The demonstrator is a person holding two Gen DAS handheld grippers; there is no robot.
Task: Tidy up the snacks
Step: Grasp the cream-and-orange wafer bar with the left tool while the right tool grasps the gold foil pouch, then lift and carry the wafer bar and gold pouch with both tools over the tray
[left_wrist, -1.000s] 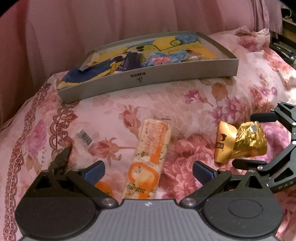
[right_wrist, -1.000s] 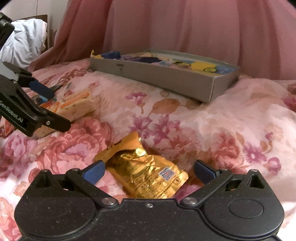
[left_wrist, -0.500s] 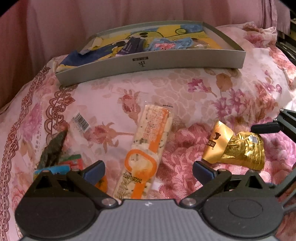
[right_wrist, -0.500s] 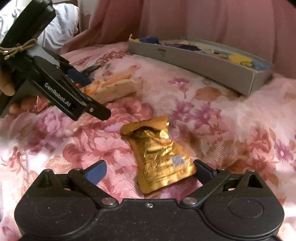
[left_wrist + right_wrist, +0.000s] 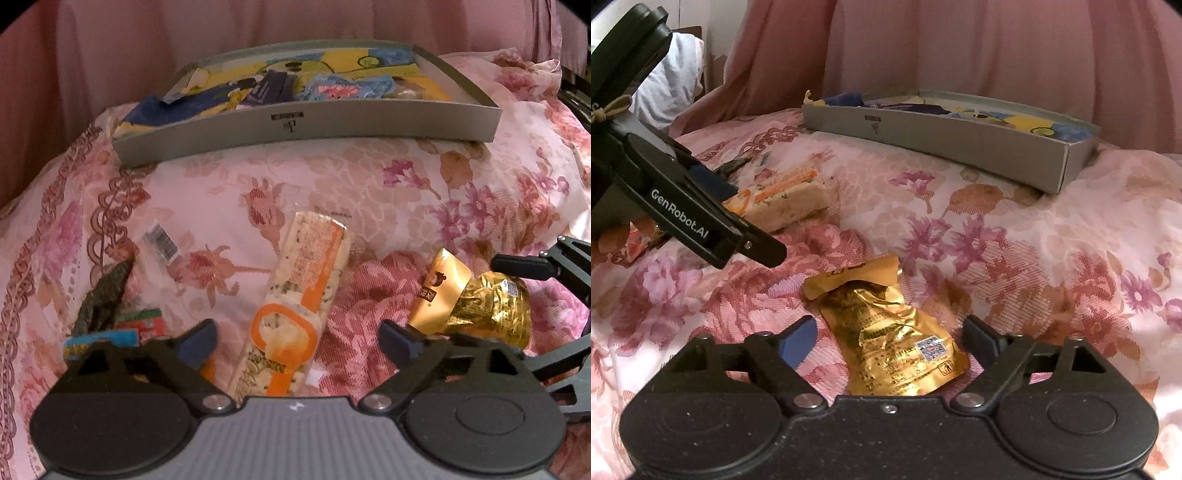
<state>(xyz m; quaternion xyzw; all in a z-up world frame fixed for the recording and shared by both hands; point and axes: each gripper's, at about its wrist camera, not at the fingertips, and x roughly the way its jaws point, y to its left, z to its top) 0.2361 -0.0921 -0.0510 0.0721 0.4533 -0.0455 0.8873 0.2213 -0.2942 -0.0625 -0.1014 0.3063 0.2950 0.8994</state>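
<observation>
On the floral pink bedspread (image 5: 332,177), a shallow grey box (image 5: 332,120) sits at the far side, holding blue and yellow wrappers. Nearer, a long clear-wrapped snack bar (image 5: 295,302), pale with orange printing, lies lengthwise between the left gripper's (image 5: 297,338) spread fingers; jaws have just been closing, pads not yet on it. Just right of it, a crumpled gold foil packet (image 5: 890,332) with a flat sealed top and small printed label lies between the right gripper's (image 5: 890,341) fingers; those jaws have also been closing, no contact visible. Small wrappers (image 5: 122,325), red, blue and dark, lie at left.
</observation>
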